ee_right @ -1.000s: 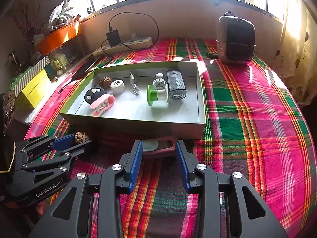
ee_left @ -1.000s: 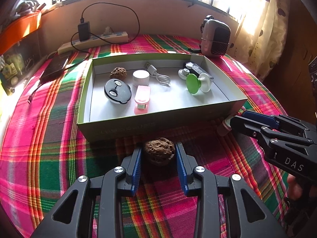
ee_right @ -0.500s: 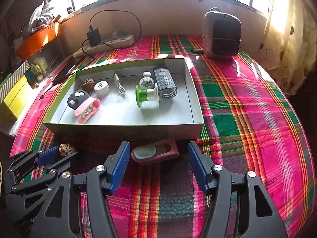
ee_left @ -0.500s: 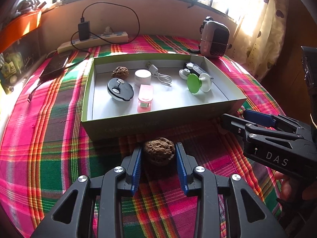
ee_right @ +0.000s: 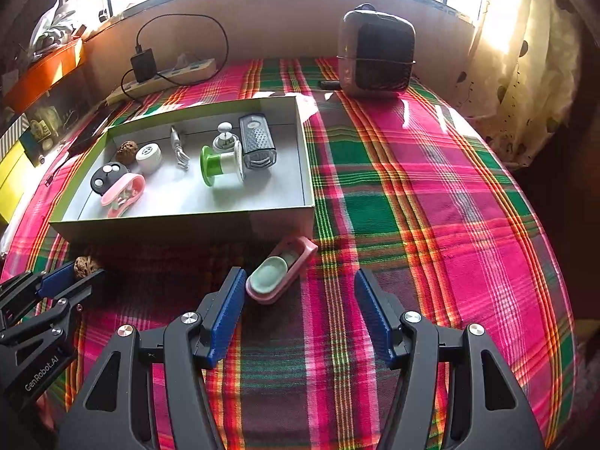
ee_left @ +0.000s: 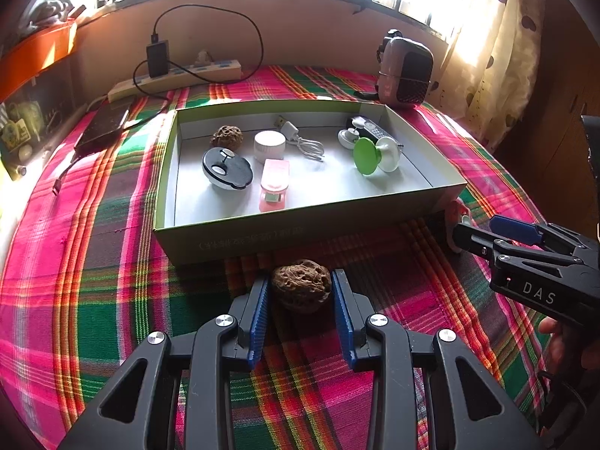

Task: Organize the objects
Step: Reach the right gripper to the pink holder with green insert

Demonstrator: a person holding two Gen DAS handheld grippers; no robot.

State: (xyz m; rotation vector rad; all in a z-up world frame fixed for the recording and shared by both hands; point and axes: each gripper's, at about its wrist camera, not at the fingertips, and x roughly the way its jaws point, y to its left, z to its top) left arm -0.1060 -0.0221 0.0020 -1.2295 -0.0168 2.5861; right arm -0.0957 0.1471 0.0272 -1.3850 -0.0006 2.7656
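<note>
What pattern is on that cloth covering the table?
A bright plaid tablecloth of pink, green and orange stripes, clearest in the right wrist view.

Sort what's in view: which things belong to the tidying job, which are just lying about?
Job: walnut between the left gripper's pads; pink case by the open right gripper; box.
Lying about: power strip, heater, curtain.

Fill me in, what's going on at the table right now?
A person is sorting small items into the open box. The left claw brackets a walnut on the plaid cloth just in front of the box. The right claw stands wide open over a pink case lying beside the box's near corner, with nothing gripped.
</note>
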